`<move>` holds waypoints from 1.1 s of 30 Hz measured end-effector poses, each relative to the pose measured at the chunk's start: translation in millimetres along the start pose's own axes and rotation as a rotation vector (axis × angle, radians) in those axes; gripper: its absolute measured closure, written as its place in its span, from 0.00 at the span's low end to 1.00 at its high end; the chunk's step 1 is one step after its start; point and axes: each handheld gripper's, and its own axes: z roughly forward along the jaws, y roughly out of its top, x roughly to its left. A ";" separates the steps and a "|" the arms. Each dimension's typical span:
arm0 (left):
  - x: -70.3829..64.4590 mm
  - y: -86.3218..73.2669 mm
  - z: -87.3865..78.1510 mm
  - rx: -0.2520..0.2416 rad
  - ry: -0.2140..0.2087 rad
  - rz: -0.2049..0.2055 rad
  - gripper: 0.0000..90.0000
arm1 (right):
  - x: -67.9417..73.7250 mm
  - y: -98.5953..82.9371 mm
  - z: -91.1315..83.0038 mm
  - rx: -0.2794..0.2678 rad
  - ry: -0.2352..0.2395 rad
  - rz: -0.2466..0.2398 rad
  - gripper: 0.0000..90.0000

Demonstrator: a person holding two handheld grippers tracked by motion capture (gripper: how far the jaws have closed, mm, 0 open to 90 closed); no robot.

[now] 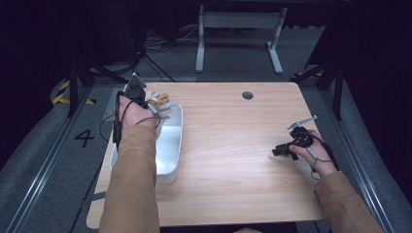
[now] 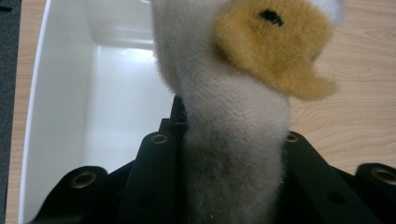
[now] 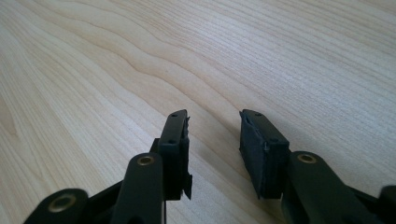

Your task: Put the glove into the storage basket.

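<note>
A plush toy point(image 2: 233, 116), cream with a tan-orange patch bearing a black mark, is clamped between the jaws of my left gripper point(image 2: 233, 154). In the high view the left gripper point(image 1: 145, 100) holds the toy point(image 1: 159, 101) over the far end of a white rectangular bin point(image 1: 169, 167) at the table's left side. The bin's white inside point(image 2: 70, 93) lies below the toy in the left gripper view. My right gripper point(image 1: 281, 151) hovers low over the bare wood at the right, open, with nothing between its fingers point(image 3: 175, 140).
The light wooden table point(image 1: 233, 145) has a round cable hole point(image 1: 247, 95) near its far edge. Beyond the table stand a white desk frame point(image 1: 238, 34) and black stands with cables on grey carpet. A floor marking "4" point(image 1: 84, 137) lies left of the table.
</note>
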 end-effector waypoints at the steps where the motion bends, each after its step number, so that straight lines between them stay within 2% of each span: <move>1: 1.2 -0.5 1.4 0.000 0.004 -0.002 0.80 | -0.2 0.0 0.0 0.000 0.002 0.001 0.70; 5: 6.6 -2.7 6.7 0.000 0.006 -0.015 0.80 | 0.7 -0.1 -0.2 0.004 0.004 0.002 0.70; 9: 8.4 -6.0 11.1 0.011 0.011 -0.007 0.80 | 0.5 -0.5 0.6 0.008 0.008 -0.001 0.70; 16: 16.8 -11.7 24.6 0.012 0.004 -0.036 0.80 | 0.6 -0.6 0.2 0.006 0.009 0.000 0.71; 24: 19.9 -20.5 38.3 0.032 0.004 -0.026 0.80 | 0.6 -0.9 0.7 0.007 0.011 -0.001 0.70; 33: 27.5 -27.5 51.7 0.039 -0.003 -0.043 0.80 | 0.8 -0.9 0.8 0.010 0.012 -0.002 0.70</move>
